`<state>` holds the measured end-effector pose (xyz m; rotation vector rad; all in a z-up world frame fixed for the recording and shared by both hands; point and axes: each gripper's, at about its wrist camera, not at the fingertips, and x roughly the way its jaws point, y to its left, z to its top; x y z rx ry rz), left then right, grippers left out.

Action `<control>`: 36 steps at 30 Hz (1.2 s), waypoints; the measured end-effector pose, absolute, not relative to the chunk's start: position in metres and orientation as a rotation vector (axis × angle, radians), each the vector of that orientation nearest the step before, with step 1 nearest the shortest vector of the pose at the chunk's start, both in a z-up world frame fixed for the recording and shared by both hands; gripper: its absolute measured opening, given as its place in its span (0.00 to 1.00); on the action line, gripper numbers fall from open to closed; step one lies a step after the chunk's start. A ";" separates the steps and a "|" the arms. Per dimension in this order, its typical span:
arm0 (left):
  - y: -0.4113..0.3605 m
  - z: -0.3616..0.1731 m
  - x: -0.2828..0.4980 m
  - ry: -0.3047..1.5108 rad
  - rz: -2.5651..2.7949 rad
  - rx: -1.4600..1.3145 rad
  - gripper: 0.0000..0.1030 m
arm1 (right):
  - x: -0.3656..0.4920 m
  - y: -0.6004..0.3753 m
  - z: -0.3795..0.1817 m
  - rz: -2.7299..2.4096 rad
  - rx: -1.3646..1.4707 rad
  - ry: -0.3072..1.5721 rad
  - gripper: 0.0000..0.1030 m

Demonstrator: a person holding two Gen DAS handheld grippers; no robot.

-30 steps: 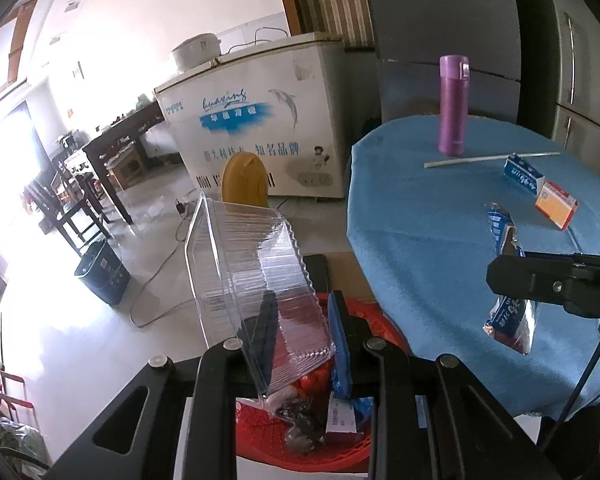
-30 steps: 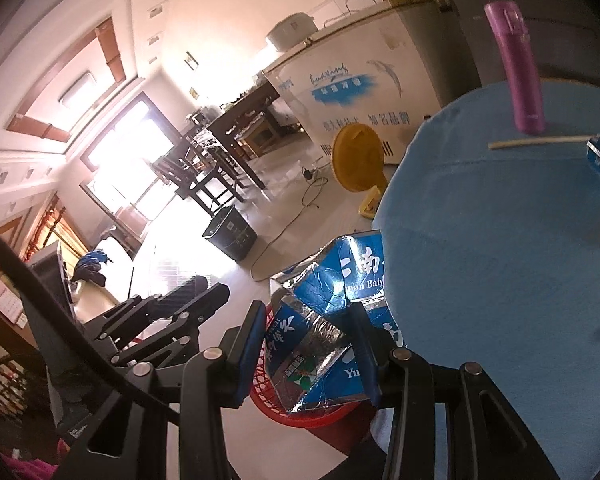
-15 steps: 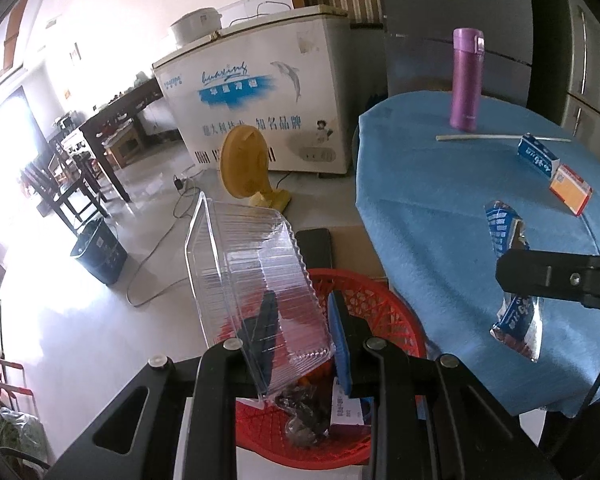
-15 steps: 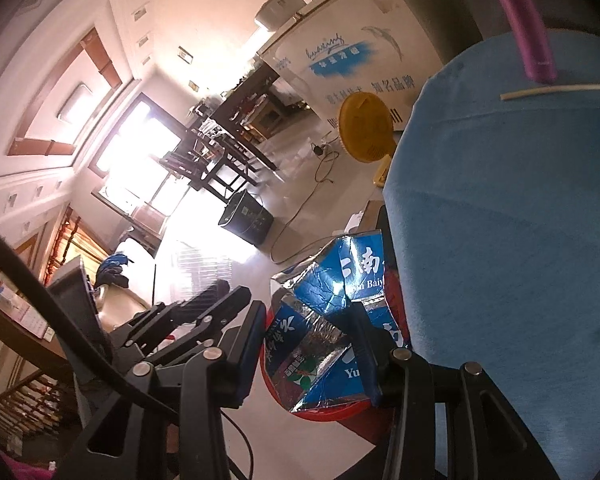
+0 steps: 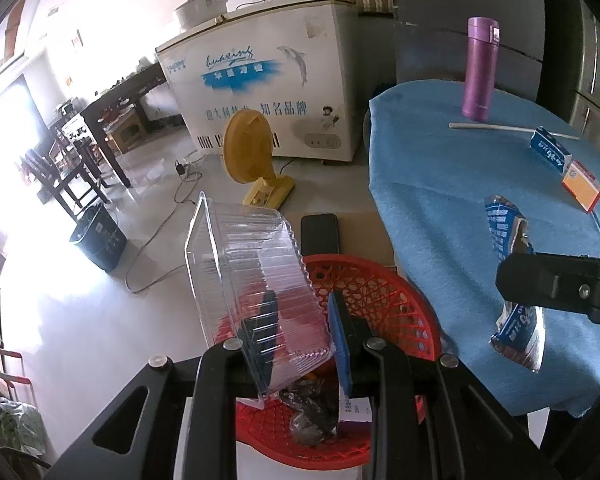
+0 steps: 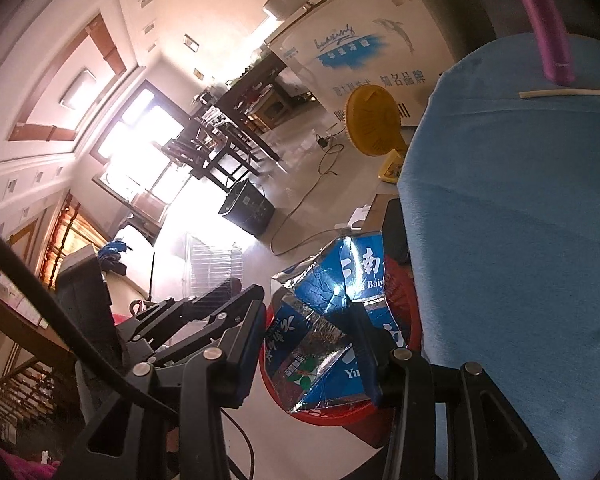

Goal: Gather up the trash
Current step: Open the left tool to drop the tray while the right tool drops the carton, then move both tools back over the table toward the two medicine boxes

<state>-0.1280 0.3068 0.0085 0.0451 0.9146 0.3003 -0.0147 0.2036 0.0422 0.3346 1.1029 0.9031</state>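
My left gripper (image 5: 300,320) is shut on a clear plastic clamshell box (image 5: 248,280) and holds it tilted over a red mesh basket (image 5: 380,292) that has scraps in it. My right gripper (image 6: 308,332) is shut on a flattened blue foil-lined carton (image 6: 332,312), held beside the table's edge above the same red basket (image 6: 400,280). In the left wrist view the right gripper's finger (image 5: 560,288) and the blue carton (image 5: 508,236) show at the right.
A round table with a blue cloth (image 5: 460,184) holds a purple flask (image 5: 480,68), a white straw (image 5: 500,128), a blue box (image 5: 548,152) and an orange box (image 5: 582,192). A black phone (image 5: 320,232), a yellow fan (image 5: 248,152) and a white freezer (image 5: 260,92) lie beyond.
Both grippers have risen and drawn back a little, each still holding its item. More of the red basket shows under the clear box.
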 end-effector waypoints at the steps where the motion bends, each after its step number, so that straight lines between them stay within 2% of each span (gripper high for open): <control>1: 0.307 0.008 -0.125 0.917 0.302 0.043 0.26 | -0.014 0.206 0.042 0.907 0.330 1.105 0.44; 6: 0.312 0.002 -0.124 0.934 0.293 0.028 0.26 | -0.013 0.215 0.040 0.908 0.329 1.113 0.45; 14: 0.316 -0.008 -0.127 0.959 0.273 0.009 0.33 | -0.008 0.224 0.032 0.913 0.337 1.129 0.45; 16: 0.316 -0.009 -0.127 0.959 0.276 0.014 0.42 | -0.009 0.226 0.031 0.914 0.334 1.129 0.45; 20: 0.317 -0.010 -0.128 0.954 0.275 0.015 0.51 | -0.009 0.227 0.030 0.913 0.338 1.135 0.45; 22: 0.316 -0.010 -0.128 0.952 0.270 0.017 0.59 | -0.009 0.226 0.030 0.908 0.344 1.134 0.46; 24: 0.313 -0.010 -0.129 0.947 0.267 0.023 0.62 | -0.010 0.224 0.031 0.904 0.350 1.134 0.46; 36: 0.302 -0.009 -0.127 0.959 0.250 0.048 0.67 | -0.001 0.198 0.028 0.856 0.425 1.164 0.52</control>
